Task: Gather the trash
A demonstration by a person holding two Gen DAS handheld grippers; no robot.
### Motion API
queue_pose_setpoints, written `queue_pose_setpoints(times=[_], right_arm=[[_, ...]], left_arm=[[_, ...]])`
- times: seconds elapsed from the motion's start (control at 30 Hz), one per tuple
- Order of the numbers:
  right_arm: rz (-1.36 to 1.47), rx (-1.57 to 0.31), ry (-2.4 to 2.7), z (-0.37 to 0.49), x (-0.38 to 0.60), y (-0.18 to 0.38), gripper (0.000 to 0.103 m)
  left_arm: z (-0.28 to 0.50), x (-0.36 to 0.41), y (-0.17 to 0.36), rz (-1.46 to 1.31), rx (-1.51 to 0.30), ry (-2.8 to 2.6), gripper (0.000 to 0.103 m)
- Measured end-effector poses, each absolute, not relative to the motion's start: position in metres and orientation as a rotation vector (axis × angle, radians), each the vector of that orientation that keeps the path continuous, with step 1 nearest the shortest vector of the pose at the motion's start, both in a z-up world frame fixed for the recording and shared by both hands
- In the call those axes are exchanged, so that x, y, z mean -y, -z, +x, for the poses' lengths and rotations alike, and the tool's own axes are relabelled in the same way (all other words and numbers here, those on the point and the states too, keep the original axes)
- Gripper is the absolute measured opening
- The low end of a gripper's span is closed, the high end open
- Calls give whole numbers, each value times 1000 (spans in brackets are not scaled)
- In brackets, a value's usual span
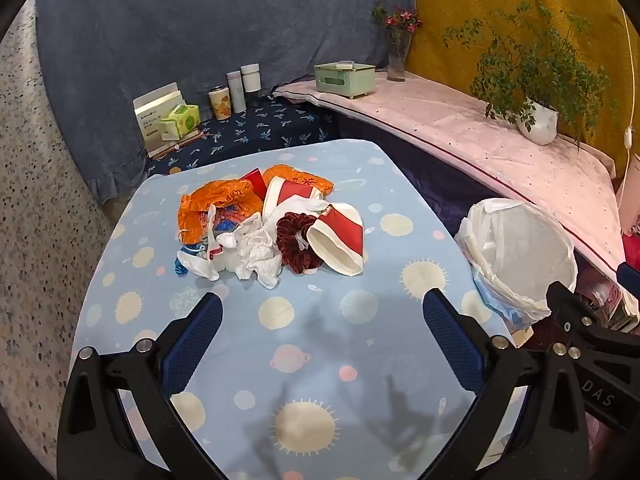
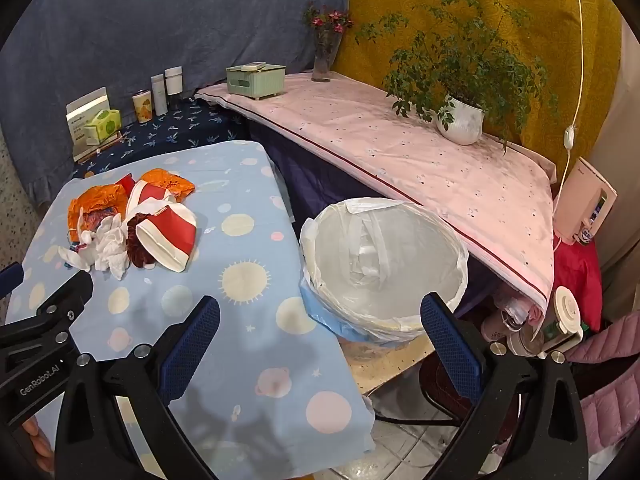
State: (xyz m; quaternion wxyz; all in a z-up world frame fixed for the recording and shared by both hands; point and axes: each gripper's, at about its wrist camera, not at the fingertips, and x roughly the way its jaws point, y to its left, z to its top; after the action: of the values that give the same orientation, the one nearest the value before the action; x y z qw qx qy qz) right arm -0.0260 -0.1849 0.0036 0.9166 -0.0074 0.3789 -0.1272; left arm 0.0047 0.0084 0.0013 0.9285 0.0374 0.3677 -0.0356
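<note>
Both claws stand wide apart and empty: left claw (image 1: 322, 332) hangs over the near part of the bench (image 1: 360, 360), right claw (image 2: 320, 336) straddles the bench edge and the rim of the bin (image 2: 384, 264), neither touching anything. Trash sits in one heap on the far-left part of the bench, well apart from either claw: two red-and-white paper cups, one lying on its side with mouth toward the camera (image 1: 340, 240), the other (image 1: 286, 196) behind it; crumpled white tissue (image 1: 256, 256); orange plastic bag (image 1: 218, 208); a dark red scrunchie (image 1: 296, 244) lodged between the tissue and the near cup (possibly not trash; cannot tell). The bin, lined with a white bag, stands off the right edge of the bench and looks empty apart from the liner's folds. Judgement: collection not yet begun; step in hand is the approach to the first item. Next move calls for a reach forward and left to the heap, most likely to the near cup, which lies clear at the pile's right edge, jaws closing across its wall gently enough not to crush it, then a carry right to the bin. Legible writing: "GenRobot.AI" on the left claw's body in the right wrist view; "DAS" on the right claw's body in the left wrist view. Print on the boxes at the back is too small to read.
</note>
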Motion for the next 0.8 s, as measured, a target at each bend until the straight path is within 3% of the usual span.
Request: queue_pose_setpoints(times=[0.8], right_arm=[[-16,-778,263,-26,185,-4,96]], left_arm=[[3,-7,0,69,-735,81,96]])
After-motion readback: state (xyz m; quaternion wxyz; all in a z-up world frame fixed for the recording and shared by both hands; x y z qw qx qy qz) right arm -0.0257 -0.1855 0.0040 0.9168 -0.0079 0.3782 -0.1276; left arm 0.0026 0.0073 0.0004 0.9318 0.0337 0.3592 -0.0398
